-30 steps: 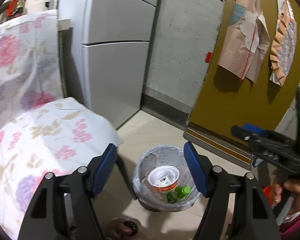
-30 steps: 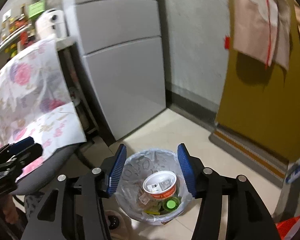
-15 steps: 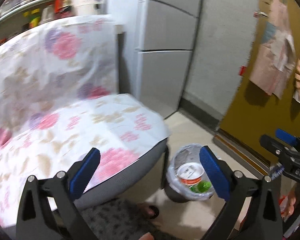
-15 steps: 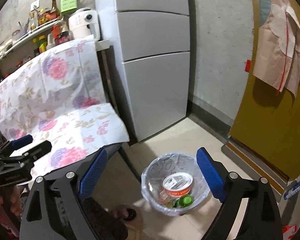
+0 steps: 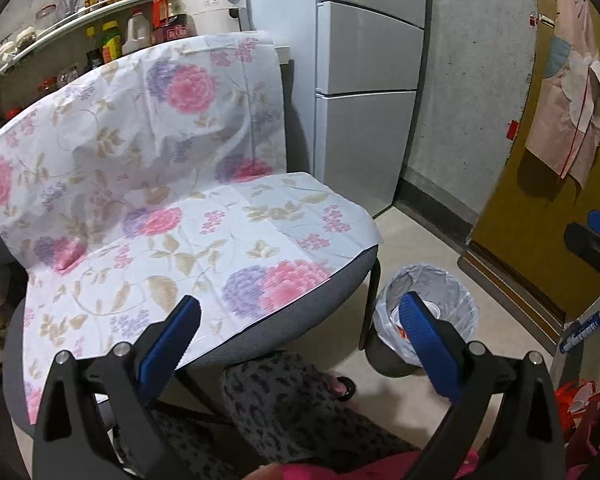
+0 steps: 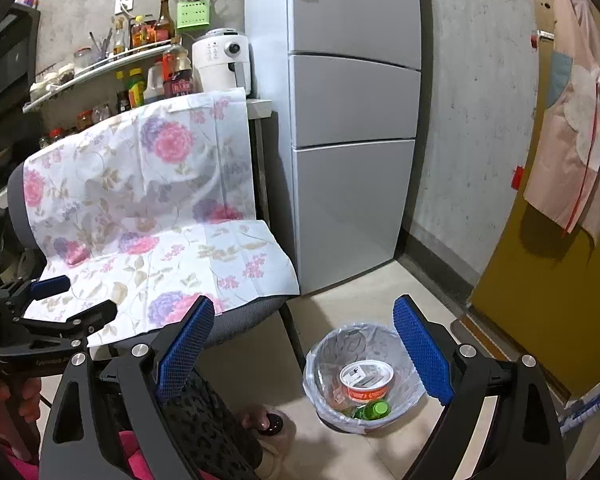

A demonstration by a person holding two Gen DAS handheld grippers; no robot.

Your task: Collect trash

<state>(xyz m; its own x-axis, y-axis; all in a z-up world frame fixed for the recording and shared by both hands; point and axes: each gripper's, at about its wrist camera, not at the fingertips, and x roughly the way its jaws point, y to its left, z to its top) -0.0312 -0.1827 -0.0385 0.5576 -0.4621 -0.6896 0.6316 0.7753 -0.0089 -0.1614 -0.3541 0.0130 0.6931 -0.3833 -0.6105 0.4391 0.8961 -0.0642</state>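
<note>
Bin: your lined trash bin (image 6: 362, 380) stands on the floor (image 6: 372, 292), just right of the chair (image 6: 256, 312) and near the fridge (image 6: 352, 160).
Bin contents: you can see a white and orange tub (image 6: 366, 380) lying inside it, with a green bottle (image 6: 374, 409) just in front of the tub and other scraps under them.
Left hand-held gripper: your left hand-held gripper (image 5: 300, 344) has its blue pads (image 5: 168, 344) spread wide apart and nothing between them; it hangs over the near edge of the chair seat, and its right pad covers part of the bin in the left wrist view.
Right hand-held gripper: your right hand-held gripper (image 6: 302, 356) also stands wide apart and holds nothing; the bin sits on the floor below and between its two pads, well clear of both.
Chair: a floral cloth (image 6: 148, 216) is draped over its back and seat, and the grey seat edge shows beneath the cloth.
Shelf: bottles and jars fill the far shelf (image 6: 100, 66) at the left, with a white appliance (image 6: 222, 62) beside it.
Door side: a yellow door (image 6: 560, 280) is at the right, with a pink apron (image 6: 576, 128) hanging on it.
You: your patterned trouser leg (image 5: 284, 404) and a foot (image 6: 266, 420) show at the near edge, close to the bin.
</note>
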